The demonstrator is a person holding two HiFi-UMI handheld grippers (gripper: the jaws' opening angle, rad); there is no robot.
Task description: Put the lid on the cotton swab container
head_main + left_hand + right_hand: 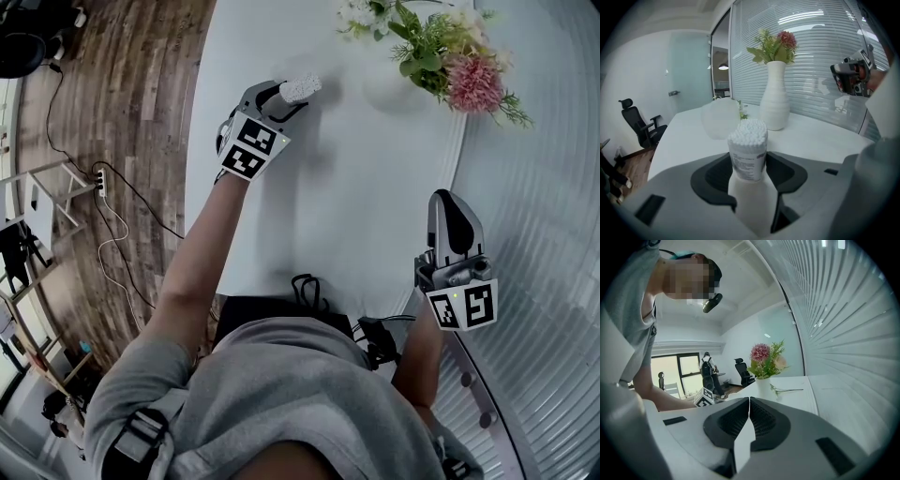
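The cotton swab container, a clear tube packed with white swabs and with no lid on it, stands upright on the white table. My left gripper is at the table's far left, and its pads close against the tube's two sides. Just behind the tube, to the left of the vase, lies a translucent rounded piece that looks like the lid. My right gripper hovers by the table's right edge, shut with nothing in it. Its jaws meet in the right gripper view.
A white vase of flowers stands at the back of the table, right of the container. Slatted blinds run along the right side. The table's left edge drops to a wooden floor with cables. An office chair stands beyond.
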